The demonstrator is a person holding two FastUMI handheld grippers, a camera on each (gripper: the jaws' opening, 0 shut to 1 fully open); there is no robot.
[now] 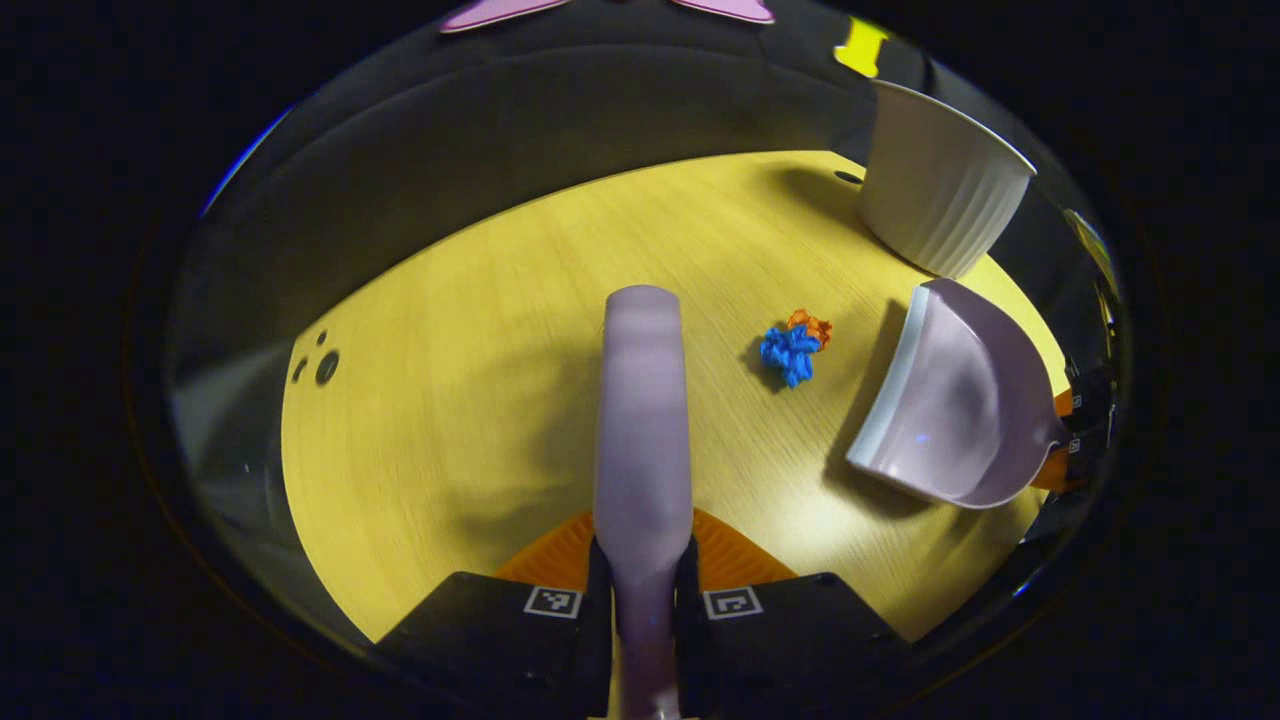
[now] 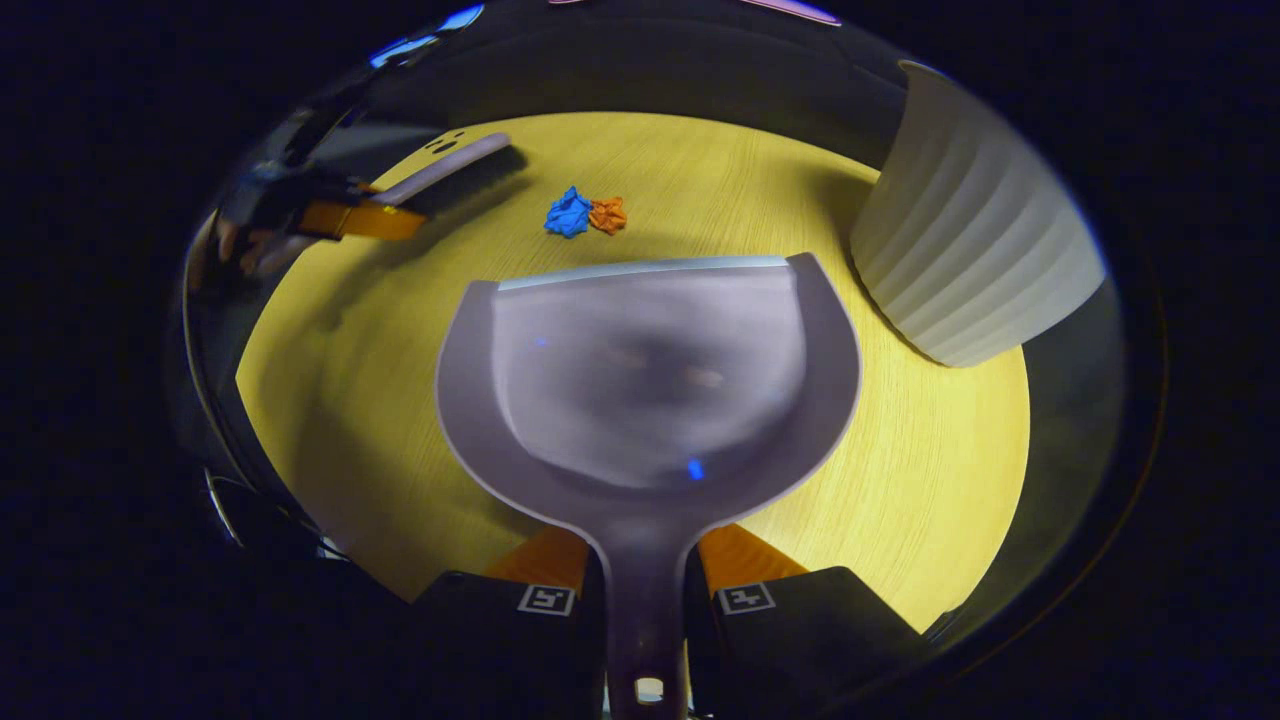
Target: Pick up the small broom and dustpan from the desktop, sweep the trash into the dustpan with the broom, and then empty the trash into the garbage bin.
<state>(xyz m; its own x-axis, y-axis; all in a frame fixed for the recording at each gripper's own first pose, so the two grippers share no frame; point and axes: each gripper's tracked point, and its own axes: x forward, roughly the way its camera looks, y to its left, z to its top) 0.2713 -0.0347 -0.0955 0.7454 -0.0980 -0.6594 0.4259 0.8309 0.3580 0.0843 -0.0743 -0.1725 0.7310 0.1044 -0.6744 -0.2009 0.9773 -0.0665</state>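
Left gripper (image 1: 645, 585): nearest the lens in the left gripper view; we see both its fingers closed tight on the broom (image 1: 641, 420) handle, with the brush back running straight forward along the fingers.

Right gripper (image 2: 645, 590): in the right gripper view we see both fingers clamped on the dustpan (image 2: 650, 385) handle, its scoop spread ahead and its pale front lip facing away from us.

Trash (image 1: 795, 347): a blue crumpled scrap and an orange one, touching, on the yellow desktop (image 1: 470, 400). From the left gripper they lie ahead and to the right of the broom tip; from the right gripper they lie just beyond the dustpan lip, slightly left of centre.

Key relation: the trash sits between broom and dustpan. In the left gripper view the dustpan's open mouth faces the scraps from the right, near but apart. We judge the broom must first get round to the far side of the scraps. Its long axis should then lie roughly parallel to the lip for the stroke towards the pan.

Nearer tool: the dustpan, by our reading.

Dustpan contents: nothing in it that we can see.

Garbage bin (image 1: 935, 190): a white ribbed tub standing at the desktop's far right, beside the dustpan; its inside is hidden from us.

Progress: both tools held, sweeping not yet done.
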